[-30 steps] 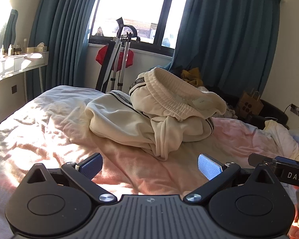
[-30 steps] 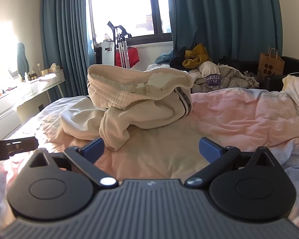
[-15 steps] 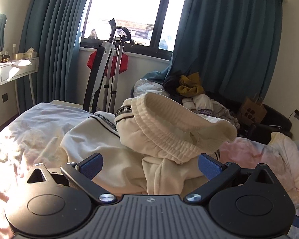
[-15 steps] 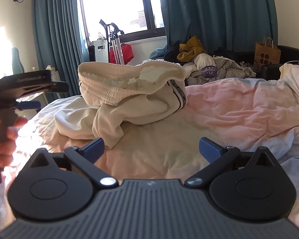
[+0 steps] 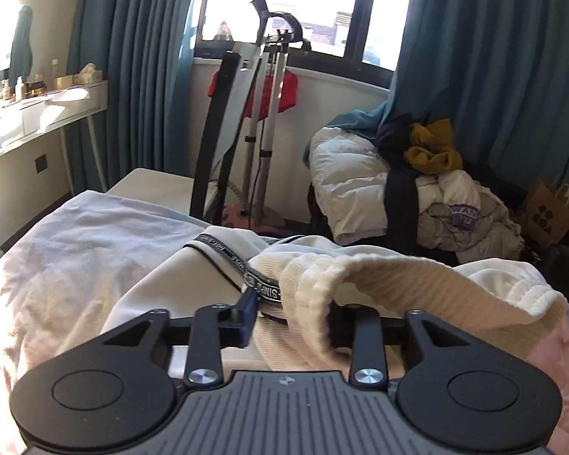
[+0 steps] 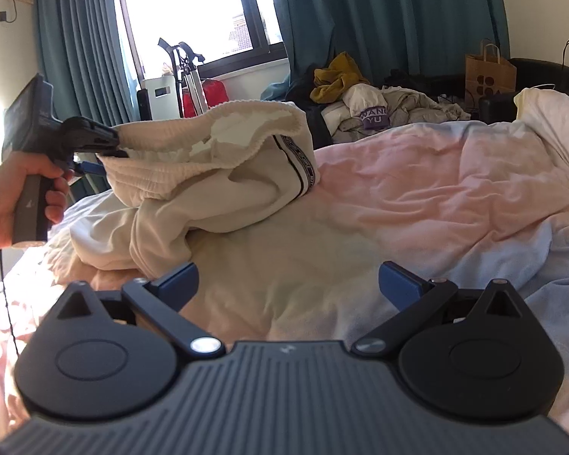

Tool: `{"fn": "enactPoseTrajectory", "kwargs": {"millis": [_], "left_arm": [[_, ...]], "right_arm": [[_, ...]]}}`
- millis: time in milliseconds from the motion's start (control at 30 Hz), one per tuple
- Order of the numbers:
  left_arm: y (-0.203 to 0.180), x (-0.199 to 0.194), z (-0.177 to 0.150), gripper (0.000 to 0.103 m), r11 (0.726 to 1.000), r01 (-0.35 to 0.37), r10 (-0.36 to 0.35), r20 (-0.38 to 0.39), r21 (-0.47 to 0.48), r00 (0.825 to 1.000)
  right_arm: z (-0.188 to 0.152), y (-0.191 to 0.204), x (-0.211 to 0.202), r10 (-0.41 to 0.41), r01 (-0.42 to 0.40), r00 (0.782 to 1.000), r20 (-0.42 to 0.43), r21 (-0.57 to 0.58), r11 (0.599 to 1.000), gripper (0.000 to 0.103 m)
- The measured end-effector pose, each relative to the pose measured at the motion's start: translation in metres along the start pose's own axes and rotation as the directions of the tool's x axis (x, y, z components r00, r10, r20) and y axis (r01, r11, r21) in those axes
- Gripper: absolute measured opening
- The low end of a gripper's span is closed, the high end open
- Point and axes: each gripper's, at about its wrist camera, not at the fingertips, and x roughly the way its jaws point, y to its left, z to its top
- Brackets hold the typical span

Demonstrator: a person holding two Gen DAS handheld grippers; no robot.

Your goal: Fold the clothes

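Cream sweatpants (image 6: 223, 174) with a black logo stripe lie crumpled on the bed (image 6: 417, 197). Their ribbed waistband (image 5: 322, 295) stands up and open. My left gripper (image 5: 290, 313) has closed on the left end of that waistband; the cloth hides the right finger. In the right wrist view the left gripper (image 6: 106, 144) pinches the waistband's left end. My right gripper (image 6: 288, 284) is open and empty, low over the bed, in front of the sweatpants and apart from them.
A pile of other clothes (image 6: 375, 110) sits on a chair beyond the bed. A garment steamer stand (image 5: 261, 121) is by the window. A white desk (image 5: 38, 113) is at the left. A paper bag (image 6: 489, 72) stands at the back right.
My left gripper has moved forward to the sweatpants and shut on the waistband. My right gripper has stayed open and moved little.
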Motion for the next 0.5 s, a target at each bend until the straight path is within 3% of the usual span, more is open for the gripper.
{"fn": "enactPoseTrajectory", "kwargs": {"millis": [67,200,500], "left_arm": [[0.011,-0.011,-0.004,0.01,1.0,-0.001,0.001,0.021,0.006,1.0],[0.035,-0.055,-0.026,0.01,1.0,0.02,-0.02,0.017,0.021,1.0],[0.13,-0.163,-0.111,0.01,0.996,0.041,-0.042,-0.007,-0.083,0.999]], "right_arm": [[-0.001,-0.01,0.003,-0.001,0.002,1.0,-0.004,0.039,0.999,0.103],[0.002,-0.016,-0.002,0.073,-0.076,0.997,0.029,0.089,0.993,0.103],[-0.002,0.025,-0.03,0.209,-0.207,0.975,0.069,-0.03,0.978,0.101]]}}
